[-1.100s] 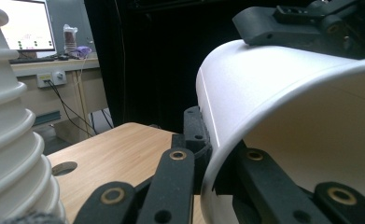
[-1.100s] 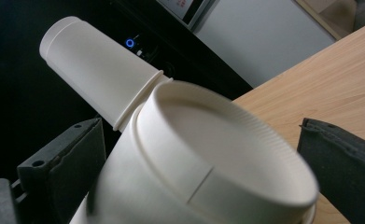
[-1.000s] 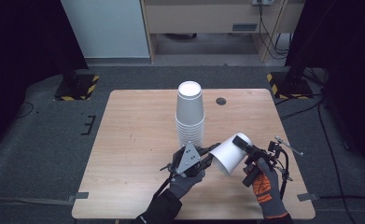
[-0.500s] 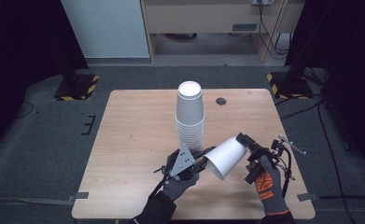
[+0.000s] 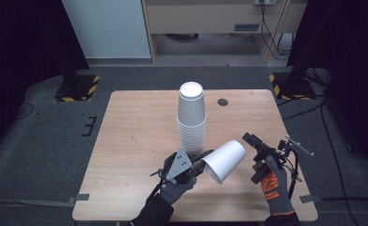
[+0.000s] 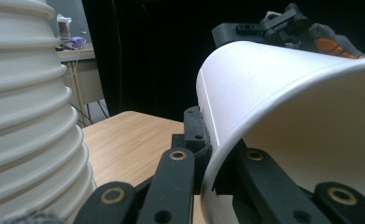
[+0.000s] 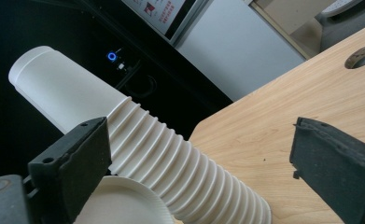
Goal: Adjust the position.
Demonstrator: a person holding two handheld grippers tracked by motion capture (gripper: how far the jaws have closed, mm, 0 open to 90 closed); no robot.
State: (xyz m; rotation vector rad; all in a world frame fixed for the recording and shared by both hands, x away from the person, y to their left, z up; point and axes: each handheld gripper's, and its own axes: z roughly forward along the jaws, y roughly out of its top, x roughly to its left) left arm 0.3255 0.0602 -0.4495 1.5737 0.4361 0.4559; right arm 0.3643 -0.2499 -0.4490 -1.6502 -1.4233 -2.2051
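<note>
Left gripper (image 5: 201, 162): clamped on the rim of 1 white paper cup (image 5: 225, 160). In the left gripper view the cup's (image 6: 283, 116) wall passes between the 2 black jaws, 1 jaw outside the rim and 1 inside the mouth. The cup is clear of the table (image 5: 134, 141), tipped on its side, closed base pointing up and away toward the right gripper, open mouth toward the near edge.

Right gripper (image 5: 254, 143): jaws spread wide, nothing between them. In the right gripper view the 2 pads stand far apart, with the stack of cups and bare tabletop (image 7: 283, 140) visible through the gap. It sits just to the right of the held cup's base, near it; contact cannot be told from the high view. Gloved right hand (image 5: 273, 181) grips its handle.

Stack of cups (image 5: 191, 120): upside down, upright on the table near its middle, just behind the left gripper and the held cup. In the left gripper view its (image 6: 28, 116) ribbed rims are close on the left.

Small dark hole (image 5: 223, 101) in the tabletop, right of the stack, toward the far edge.
</note>
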